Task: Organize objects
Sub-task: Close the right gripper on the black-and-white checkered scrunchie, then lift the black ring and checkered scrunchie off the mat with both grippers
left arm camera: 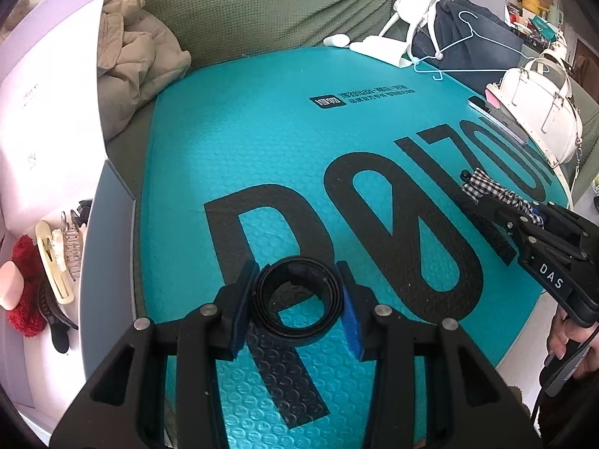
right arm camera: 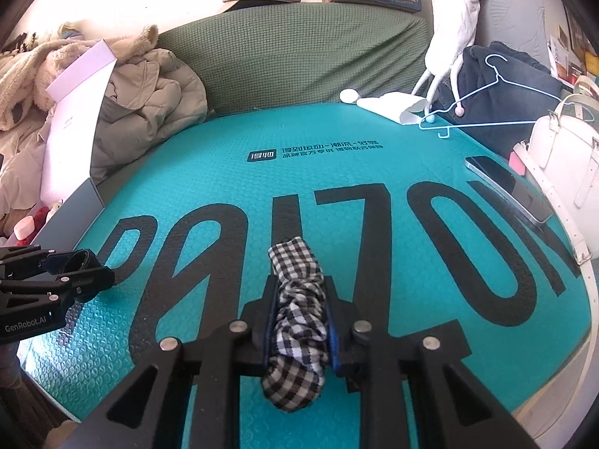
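Black coiled band [left arm camera: 297, 297]; crumpled checked scrunchie [right arm camera: 297, 321].

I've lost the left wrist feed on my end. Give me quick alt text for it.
The left gripper is shut on a black coiled band, held between its blue pads above a teal bubble mailer. At right, the right gripper grips a checked scrunchie. At left, an open white box holds hair clips and a red scrunchie.
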A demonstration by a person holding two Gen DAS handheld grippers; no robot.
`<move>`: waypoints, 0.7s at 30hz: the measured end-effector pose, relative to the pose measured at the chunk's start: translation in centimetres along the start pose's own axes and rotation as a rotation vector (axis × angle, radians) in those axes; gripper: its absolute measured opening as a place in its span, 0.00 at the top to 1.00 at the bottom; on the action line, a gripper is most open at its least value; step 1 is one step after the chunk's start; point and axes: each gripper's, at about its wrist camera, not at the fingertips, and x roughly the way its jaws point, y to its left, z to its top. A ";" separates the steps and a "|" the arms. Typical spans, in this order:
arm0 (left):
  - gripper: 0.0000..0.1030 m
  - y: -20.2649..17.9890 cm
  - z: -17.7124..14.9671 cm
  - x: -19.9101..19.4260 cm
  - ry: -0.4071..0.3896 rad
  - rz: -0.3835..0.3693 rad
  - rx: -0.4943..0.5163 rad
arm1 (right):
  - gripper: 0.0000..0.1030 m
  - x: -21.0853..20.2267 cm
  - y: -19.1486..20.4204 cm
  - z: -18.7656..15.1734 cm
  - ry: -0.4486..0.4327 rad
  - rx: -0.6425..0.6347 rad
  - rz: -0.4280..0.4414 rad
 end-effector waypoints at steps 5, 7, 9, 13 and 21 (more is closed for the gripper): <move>0.62 0.4 0.3 -1.9 -0.028 -0.002 -0.004 | 0.80 -1.2 0.9 0.6 -0.008 -0.020 0.006; 0.62 0.5 0.4 -2.6 -0.035 0.000 -0.005 | 0.80 -1.8 1.4 0.9 -0.014 -0.034 0.011; 0.62 0.7 0.3 -3.5 -0.042 -0.001 -0.009 | 0.80 -2.3 2.0 1.1 -0.021 -0.048 0.018; 0.62 0.9 0.2 -4.9 -0.049 0.012 -0.005 | 0.80 -3.3 3.0 1.4 -0.031 -0.069 0.034; 0.62 1.8 -0.8 -7.9 -0.068 0.036 -0.020 | 0.80 -5.3 5.3 1.7 -0.047 -0.112 0.071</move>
